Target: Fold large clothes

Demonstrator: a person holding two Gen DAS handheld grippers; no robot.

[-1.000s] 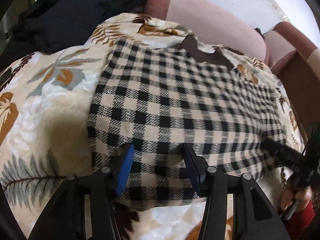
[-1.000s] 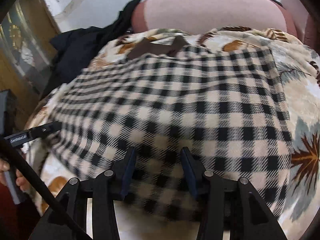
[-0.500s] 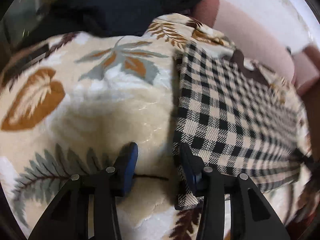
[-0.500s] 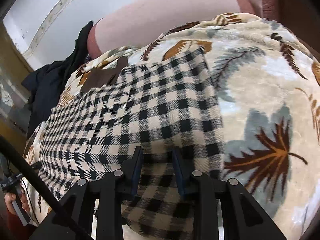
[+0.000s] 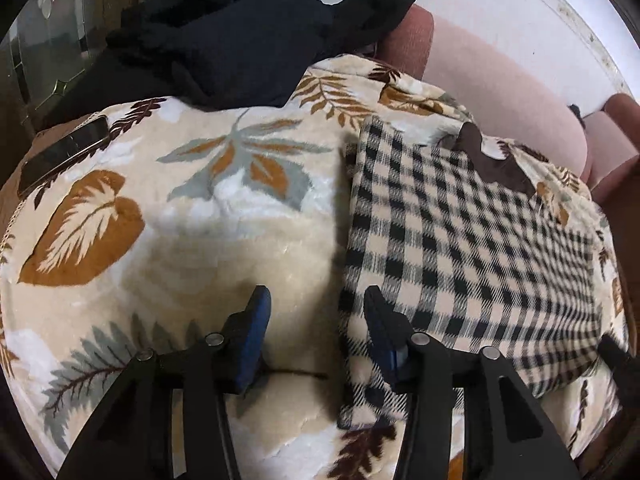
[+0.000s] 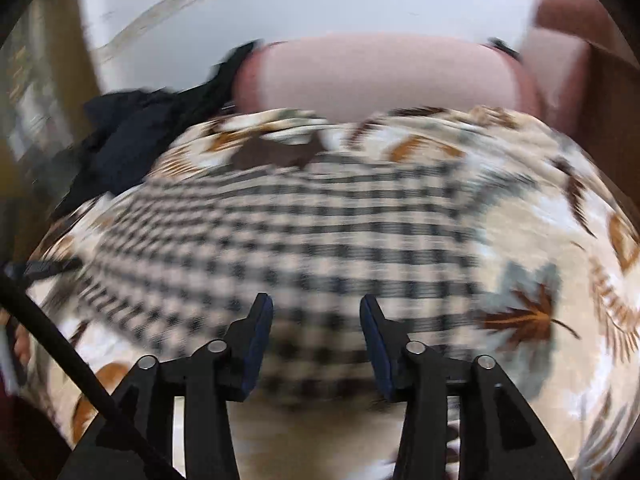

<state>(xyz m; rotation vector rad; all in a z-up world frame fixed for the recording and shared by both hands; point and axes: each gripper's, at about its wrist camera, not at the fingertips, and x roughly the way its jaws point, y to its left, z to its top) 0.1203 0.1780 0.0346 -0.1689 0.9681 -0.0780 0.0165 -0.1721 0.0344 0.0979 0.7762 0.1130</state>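
Observation:
A black-and-cream checked garment [image 5: 460,240] [image 6: 300,240] lies folded flat on a leaf-print blanket [image 5: 180,240], its brown collar [image 5: 492,164] at the far end. My left gripper [image 5: 316,296] hovers over the garment's near left edge. One finger is above the blanket and the other above the cloth; its jaws are opening and grip nothing. My right gripper [image 6: 316,302] hangs above the garment's near hem in a blurred view. Its jaws are opening too, with cloth below them but none pinched.
A heap of dark clothes [image 5: 240,32] [image 6: 120,152] lies at the far left by the pink sofa back [image 5: 500,80]. A phone [image 5: 64,152] rests on the blanket's left edge. Bare blanket [image 6: 540,220] stretches right of the garment. A person's hand [image 6: 20,344] shows at the left rim.
My left gripper has slid from over the hem to the garment's left edge. My right gripper narrowed near the right hem corner, then widened and swung back over the middle of the hem.

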